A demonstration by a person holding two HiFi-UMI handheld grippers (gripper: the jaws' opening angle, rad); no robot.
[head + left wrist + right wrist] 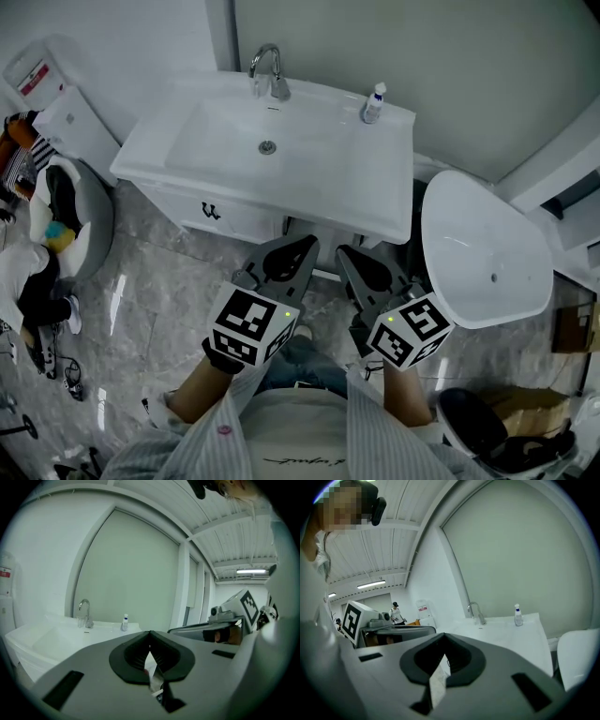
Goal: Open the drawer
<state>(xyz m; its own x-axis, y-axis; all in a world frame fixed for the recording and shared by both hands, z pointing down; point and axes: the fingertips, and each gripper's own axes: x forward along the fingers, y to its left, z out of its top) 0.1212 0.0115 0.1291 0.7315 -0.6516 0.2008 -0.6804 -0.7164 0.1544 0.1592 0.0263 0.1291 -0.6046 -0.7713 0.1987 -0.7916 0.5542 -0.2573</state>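
A white vanity (375, 202) with a sink basin stands against the wall. Its drawer front (239, 223) carries a small dark handle (212, 211). Both grippers hover side by side in front of the vanity, short of it and to the right of the handle. My left gripper (304, 243) is shut with nothing between its jaws, as the left gripper view (150, 633) also shows. My right gripper (345, 251) is shut and empty too (443, 635). The drawer front is hidden in both gripper views; only the vanity top (56, 639) (506, 632) shows.
A faucet (268, 70) and a small bottle (373, 103) sit on the vanity top. A white toilet lid (483, 248) stands close on the right. Clothes and shoes (52, 225) lie on the marble floor at left. A dark round object (478, 422) lies at bottom right.
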